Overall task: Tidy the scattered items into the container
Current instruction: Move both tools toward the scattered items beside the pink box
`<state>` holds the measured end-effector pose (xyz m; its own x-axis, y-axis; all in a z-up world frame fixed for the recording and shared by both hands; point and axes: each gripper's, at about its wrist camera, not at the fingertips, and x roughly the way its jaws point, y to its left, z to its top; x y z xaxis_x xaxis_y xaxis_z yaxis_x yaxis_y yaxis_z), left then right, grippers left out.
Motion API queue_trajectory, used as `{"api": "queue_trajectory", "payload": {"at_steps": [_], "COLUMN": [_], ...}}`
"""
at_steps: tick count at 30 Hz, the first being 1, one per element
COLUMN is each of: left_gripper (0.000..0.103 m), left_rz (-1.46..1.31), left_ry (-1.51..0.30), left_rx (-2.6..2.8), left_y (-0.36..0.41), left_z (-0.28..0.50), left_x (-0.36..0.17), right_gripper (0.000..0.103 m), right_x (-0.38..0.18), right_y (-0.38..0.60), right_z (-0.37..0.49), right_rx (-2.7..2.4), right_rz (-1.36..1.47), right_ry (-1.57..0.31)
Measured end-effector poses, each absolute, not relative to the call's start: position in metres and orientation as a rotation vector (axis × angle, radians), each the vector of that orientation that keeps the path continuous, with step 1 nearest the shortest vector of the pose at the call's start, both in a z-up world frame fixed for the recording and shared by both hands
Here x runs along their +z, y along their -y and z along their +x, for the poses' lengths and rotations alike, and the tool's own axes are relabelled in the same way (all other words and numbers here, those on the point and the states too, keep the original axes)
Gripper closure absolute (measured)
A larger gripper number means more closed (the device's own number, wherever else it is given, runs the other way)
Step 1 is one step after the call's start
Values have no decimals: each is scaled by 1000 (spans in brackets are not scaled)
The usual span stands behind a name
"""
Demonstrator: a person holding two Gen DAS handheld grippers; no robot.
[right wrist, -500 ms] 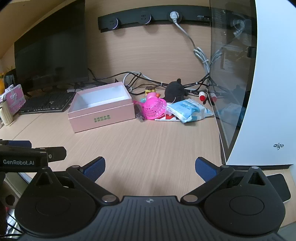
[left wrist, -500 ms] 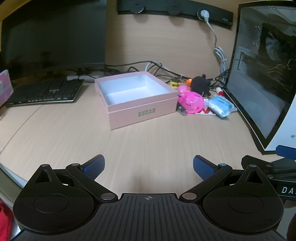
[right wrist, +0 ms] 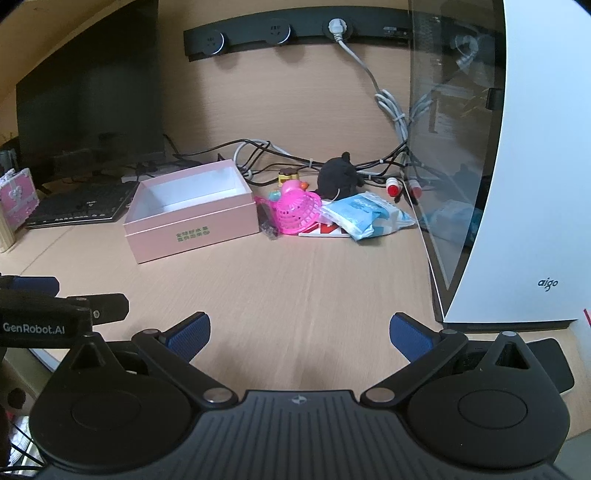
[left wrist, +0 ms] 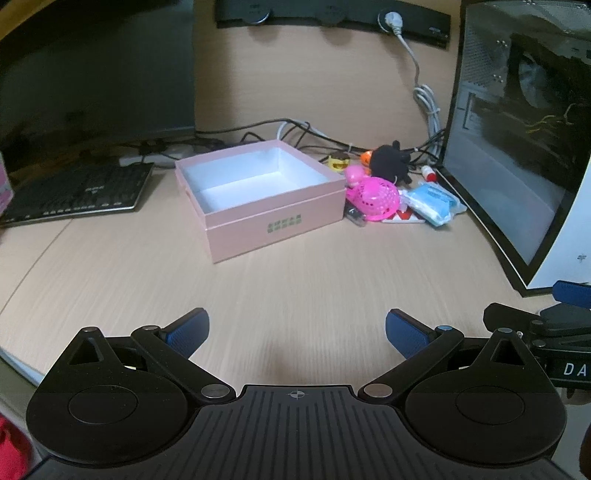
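An open pink box [left wrist: 273, 221] [right wrist: 192, 232] with a white inside stands empty on the wooden desk. Right of it lies a pile: a pink mesh basket [left wrist: 375, 197] [right wrist: 297, 212], a pink duck toy [right wrist: 291, 186], a black plush [left wrist: 389, 162] [right wrist: 338, 175], a blue-white tissue pack [left wrist: 430, 199] [right wrist: 365, 214], a small yellow toy [left wrist: 340, 161], and a dark clip [right wrist: 267, 221]. My left gripper [left wrist: 297, 326] is open over bare desk, well short of the box. My right gripper [right wrist: 299, 328] is likewise open with nothing between its fingers.
A white computer case [right wrist: 517, 166] with a glass side walls off the right. A keyboard [left wrist: 77, 192] and dark monitor [left wrist: 96, 74] stand at left. Cables [right wrist: 266, 151] run behind the box below a socket strip [right wrist: 295, 33]. A pink card box [right wrist: 16, 201] sits far left.
Both views have shifted slightly closer to the box and pile. Nothing on the desk has moved, and both grippers stay open.
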<state>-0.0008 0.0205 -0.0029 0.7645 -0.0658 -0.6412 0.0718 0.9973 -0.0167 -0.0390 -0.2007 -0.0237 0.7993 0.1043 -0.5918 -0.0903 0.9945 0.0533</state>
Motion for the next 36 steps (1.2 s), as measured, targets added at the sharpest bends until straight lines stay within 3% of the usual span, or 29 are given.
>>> {"api": "queue_trajectory", "payload": {"at_steps": [27,36], "left_gripper": [0,0], "left_rz": [76,22], "left_ry": [-792,-832], "left_rx": [-233,-80], "left_y": [-77,-82], "left_z": [54,76], "left_x": [-23,-25], "right_gripper": [0,0], "right_x": [-21,-25], "right_y": [142,149], "right_z": [-29,12], "right_rx": [-66,19], "right_rz": [3,-6], "right_ry": [-722,-734]}}
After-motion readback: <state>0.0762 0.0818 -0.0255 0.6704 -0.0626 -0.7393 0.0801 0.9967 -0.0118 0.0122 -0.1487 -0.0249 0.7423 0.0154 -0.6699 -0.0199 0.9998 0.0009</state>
